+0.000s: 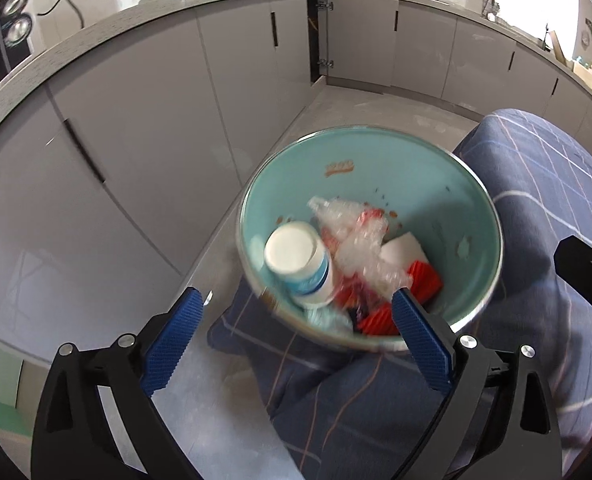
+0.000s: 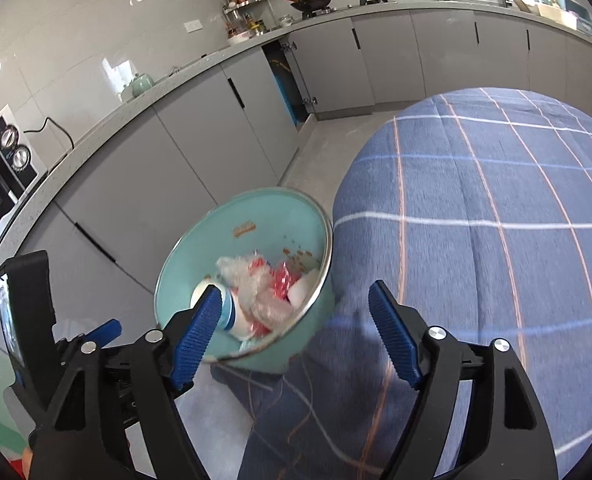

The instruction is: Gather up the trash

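Both claws, left gripper (image 1: 297, 312) and right gripper (image 2: 294, 306), released and empty; teal bin (image 1: 475, 216) just ahead, probably full; we withdraw level, clearing its rim.

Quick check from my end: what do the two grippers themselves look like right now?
Both match: the left gripper and right gripper have black angular frames with triangular cut-outs, silver round pivot bolts, and blue ribbed finger pads. A thin black cable runs beside the left gripper's frame.

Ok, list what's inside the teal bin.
The teal bin holds a white cup with a blue band, crumpled clear plastic, red ridged pieces and something white. Anything beneath that pile is covered.
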`<state>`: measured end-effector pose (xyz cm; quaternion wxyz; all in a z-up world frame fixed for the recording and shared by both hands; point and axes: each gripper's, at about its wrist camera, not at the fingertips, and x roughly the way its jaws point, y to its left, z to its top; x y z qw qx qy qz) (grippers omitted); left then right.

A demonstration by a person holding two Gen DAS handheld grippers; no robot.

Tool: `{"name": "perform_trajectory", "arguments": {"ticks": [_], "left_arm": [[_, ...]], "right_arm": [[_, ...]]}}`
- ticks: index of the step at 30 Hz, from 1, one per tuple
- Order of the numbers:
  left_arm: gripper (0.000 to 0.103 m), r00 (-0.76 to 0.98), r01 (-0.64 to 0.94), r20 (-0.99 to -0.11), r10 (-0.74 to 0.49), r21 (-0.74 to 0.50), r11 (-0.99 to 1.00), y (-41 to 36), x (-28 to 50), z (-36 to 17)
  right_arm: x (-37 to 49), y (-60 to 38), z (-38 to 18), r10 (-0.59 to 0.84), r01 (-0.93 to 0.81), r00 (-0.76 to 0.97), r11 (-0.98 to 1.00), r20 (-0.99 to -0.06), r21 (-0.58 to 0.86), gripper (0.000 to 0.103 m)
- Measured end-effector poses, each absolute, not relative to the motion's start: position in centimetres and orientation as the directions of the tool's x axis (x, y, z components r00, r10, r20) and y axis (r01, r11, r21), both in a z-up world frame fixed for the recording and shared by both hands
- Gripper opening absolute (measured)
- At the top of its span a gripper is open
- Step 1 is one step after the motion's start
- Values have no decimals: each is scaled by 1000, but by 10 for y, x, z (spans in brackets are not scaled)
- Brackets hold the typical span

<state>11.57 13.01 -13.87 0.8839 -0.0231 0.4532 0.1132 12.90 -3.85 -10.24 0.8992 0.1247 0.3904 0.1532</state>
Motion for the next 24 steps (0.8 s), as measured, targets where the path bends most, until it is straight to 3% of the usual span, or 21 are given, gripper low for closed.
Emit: {"name": "perform_trajectory", "arguments": {"ticks": [10,20,24], "left_arm": [[96,606,-241,-768,206,69,968,126,65,-124],[97,779,-293,-567,268,49,955,119,27,-55],[97,835,-289,-468,289,73,955,112,9,-25]], "right_arm": [[90,-38,-93,371,-209,648,926,-665,313,76],[48,-49,-46,347,-241,753,936,-559,257,85],[28,-51,-19,331,-257,820,942,-466,216,88]]}}
